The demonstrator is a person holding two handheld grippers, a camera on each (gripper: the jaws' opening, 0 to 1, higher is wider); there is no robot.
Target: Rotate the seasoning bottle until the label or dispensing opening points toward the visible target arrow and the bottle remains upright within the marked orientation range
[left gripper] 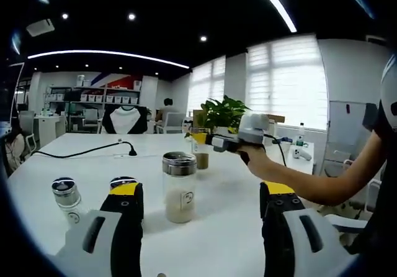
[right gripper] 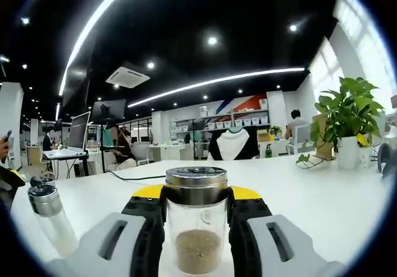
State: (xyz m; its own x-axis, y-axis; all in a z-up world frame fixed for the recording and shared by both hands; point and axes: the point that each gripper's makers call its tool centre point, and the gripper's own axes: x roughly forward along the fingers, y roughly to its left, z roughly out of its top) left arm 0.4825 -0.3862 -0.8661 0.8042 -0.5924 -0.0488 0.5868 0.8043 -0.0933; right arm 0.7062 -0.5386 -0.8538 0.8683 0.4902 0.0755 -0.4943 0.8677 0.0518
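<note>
Now, in the left gripper view, a small shaker point(left gripper: 67, 196) with a metal cap stands upright at the far left of the white table point(left gripper: 93, 165). Just to its right rise the jaws of the left gripper point(left gripper: 202, 204), spread wide with nothing between them. Standing upright beyond that gap, nearer the left jaw, is a clear jar point(left gripper: 179, 187) with a metal lid and pale contents, a small mark on its front. A black cable point(left gripper: 87, 151) trails across the table behind. Further right, the right gripper point(left gripper: 208, 141) reaches in from the right in a person's hand point(left gripper: 254, 156), at a glass bottle with brownish contents, the seasoning bottle point(left gripper: 201, 154). A potted plant point(left gripper: 222, 114) sits behind it.

Moving to the right gripper view, a small shaker point(right gripper: 48, 212) stands tilted-looking at the left edge. At centre, the right gripper point(right gripper: 197, 218) has its jaws pressed against both sides of the seasoning bottle point(right gripper: 196, 227), which stands upright, metal lid on top, brown granules at the bottom. The potted plant point(right gripper: 347, 122) sits far right.
</note>
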